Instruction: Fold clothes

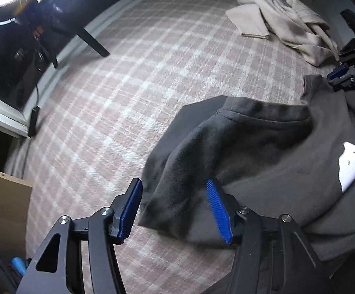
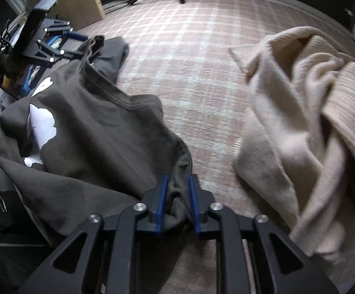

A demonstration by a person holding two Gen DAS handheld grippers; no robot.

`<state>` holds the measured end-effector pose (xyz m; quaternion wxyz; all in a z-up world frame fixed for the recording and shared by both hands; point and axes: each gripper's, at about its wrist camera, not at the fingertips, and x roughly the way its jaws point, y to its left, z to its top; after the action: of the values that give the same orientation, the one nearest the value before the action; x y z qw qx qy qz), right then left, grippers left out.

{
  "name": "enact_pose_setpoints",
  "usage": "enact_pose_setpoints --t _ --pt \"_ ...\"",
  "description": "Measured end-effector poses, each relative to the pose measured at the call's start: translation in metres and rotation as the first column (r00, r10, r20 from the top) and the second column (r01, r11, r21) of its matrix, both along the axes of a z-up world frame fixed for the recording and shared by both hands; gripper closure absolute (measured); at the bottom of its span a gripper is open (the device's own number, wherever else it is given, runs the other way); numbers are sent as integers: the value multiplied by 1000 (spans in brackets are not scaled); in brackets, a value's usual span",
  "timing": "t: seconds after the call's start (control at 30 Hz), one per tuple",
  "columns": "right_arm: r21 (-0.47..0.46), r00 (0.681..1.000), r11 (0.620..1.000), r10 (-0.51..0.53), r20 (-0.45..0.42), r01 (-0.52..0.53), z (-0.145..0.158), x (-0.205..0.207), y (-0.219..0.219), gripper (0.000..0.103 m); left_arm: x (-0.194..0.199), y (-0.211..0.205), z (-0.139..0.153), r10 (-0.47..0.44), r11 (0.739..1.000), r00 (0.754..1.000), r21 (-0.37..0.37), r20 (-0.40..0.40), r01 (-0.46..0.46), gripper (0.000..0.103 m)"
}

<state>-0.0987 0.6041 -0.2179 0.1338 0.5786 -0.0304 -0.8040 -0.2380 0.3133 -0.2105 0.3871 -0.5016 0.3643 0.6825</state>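
A dark grey sweatshirt (image 1: pixel 275 152) with a white print (image 1: pixel 351 161) lies rumpled on the pink plaid cover (image 1: pixel 152 85). My left gripper (image 1: pixel 173 183) stands open over one sleeve end. The cloth lies loosely between the blue pads (image 1: pixel 130 210), and the left pad is clear of it. In the right wrist view, my right gripper (image 2: pixel 177 178) is shut on a bunched fold of the sweatshirt (image 2: pixel 91 127) at its near edge. The right gripper (image 1: pixel 344 76) also shows at the garment's far edge in the left wrist view. The left gripper (image 2: pixel 52 49) sits at the upper left beyond the collar.
A crumpled cream knit sweater (image 1: pixel 282 24) (image 2: pixel 300 134) lies to the right of the sweatshirt, with bare plaid cover (image 2: pixel 189 73) between them. A dark furniture leg (image 1: pixel 94 41) stands at the cover's far edge. A wooden panel (image 1: pixel 3 196) borders the left side.
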Motion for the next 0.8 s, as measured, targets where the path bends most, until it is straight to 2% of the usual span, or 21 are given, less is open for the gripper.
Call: enact_pose_setpoints --t 0.03,0.07,0.1,0.2,0.3,0.33,0.37,0.4,0.47,0.63,0.73,0.8 --pt "2 1000 1000 -17 -1 17 1 2 3 63 1 1 -3 -2 1000 1000 -3 23 2 87" --pt "9 1000 999 -32 0 32 0 4 5 56 4 1 -5 -6 1000 999 -7 36 6 96" --pt "17 999 999 -46 1 46 0 5 7 55 8 1 -4 -11 1000 1000 -8 29 11 102" --pt "3 998 998 -62 14 62 -7 6 8 54 17 -2 2 -19 1000 1000 4 10 19 102" --pt "-6 997 998 -69 20 69 -15 4 3 52 22 -7 17 3 998 1000 58 8 -4 102" --pt "-13 998 998 -69 8 69 -15 3 4 58 24 -9 22 17 997 1000 74 -2 -17 102" --pt "-56 998 997 -60 9 60 -15 3 3 82 25 -10 27 30 996 999 88 -9 -30 102" --pt "-90 998 994 -58 10 58 -15 3 2 93 26 -12 32 44 994 999 101 -14 -42 102" --pt "-96 997 994 -63 -32 60 -6 5 0 94 29 -17 42 73 990 997 122 -37 -68 102" --pt "-101 977 990 -115 -182 98 48 16 3 95 35 -35 73 138 977 984 176 -110 -117 102" --pt "-78 940 990 -136 -313 118 102 25 -1 95 40 -48 103 180 966 968 217 -176 -140 102" --pt "-21 903 991 -127 -410 130 144 32 -10 95 43 -62 129 223 949 954 270 -202 -165 102"
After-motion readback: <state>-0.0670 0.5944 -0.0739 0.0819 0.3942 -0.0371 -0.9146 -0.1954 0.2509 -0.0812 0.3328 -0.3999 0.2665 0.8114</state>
